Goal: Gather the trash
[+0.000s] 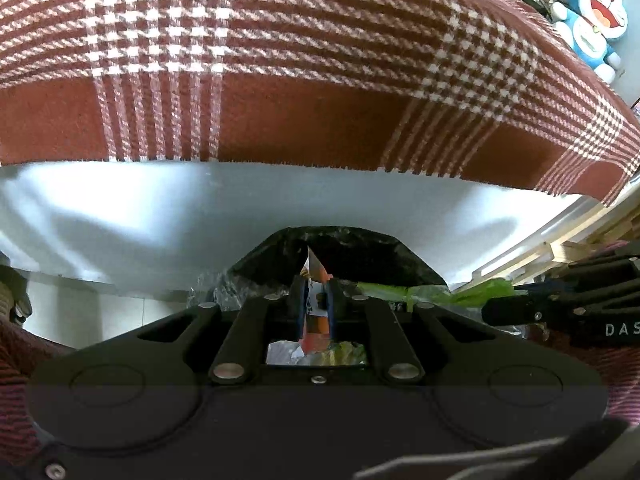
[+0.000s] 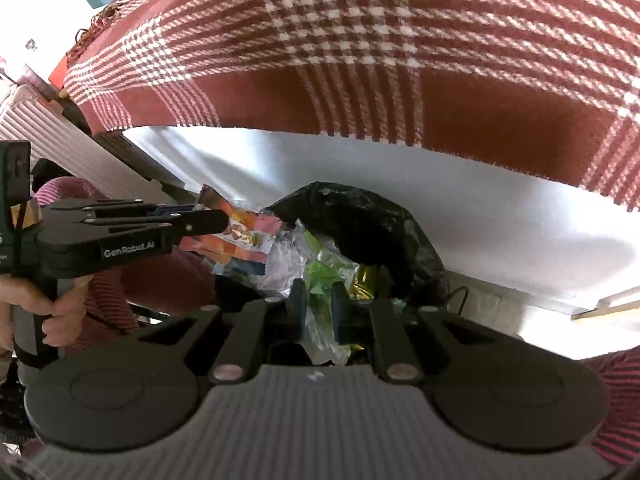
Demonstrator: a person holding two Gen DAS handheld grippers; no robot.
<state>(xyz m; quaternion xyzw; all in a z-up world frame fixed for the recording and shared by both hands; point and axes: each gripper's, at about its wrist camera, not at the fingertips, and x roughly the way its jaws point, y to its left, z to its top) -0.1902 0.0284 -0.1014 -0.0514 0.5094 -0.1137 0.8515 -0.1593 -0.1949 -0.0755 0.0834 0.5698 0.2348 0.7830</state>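
Below the hanging edge of the red-and-white plaid cloth, over the mouth of a black trash bag, I hold both tools tilted steeply down. My left gripper has its jaws nearly together, pinching an orange snack wrapper; the pads press on it from both sides. The wrapper is glossy, orange with a white and dark patch, creased to a sharp tip. From my right camera its wide printed face shows a picture of food and a pink band. My right gripper has its jaws a little way apart, with a crumpled green-and-clear plastic wrapper between them; I cannot tell whether the pads press on it.

The bag is thin, shiny black plastic, its rim rumpled. Inside lie clear film, green scraps and a gold foil piece. My left hand grips the tool's handle, in a sleeve striped dark red.

Under the cloth, a white table apron catches soft shadows. Pale floor tiles lie beneath, with light wooden slats off to one side. A white radiator stands at the wall, and blue-and-white plush toys sit beyond the cloth.

The orange wrapper stands on edge, its long axis running away from my left tool, tip aimed up over the bag's opening. The green wrapper hangs along my right fingers, trailing back toward the tool.
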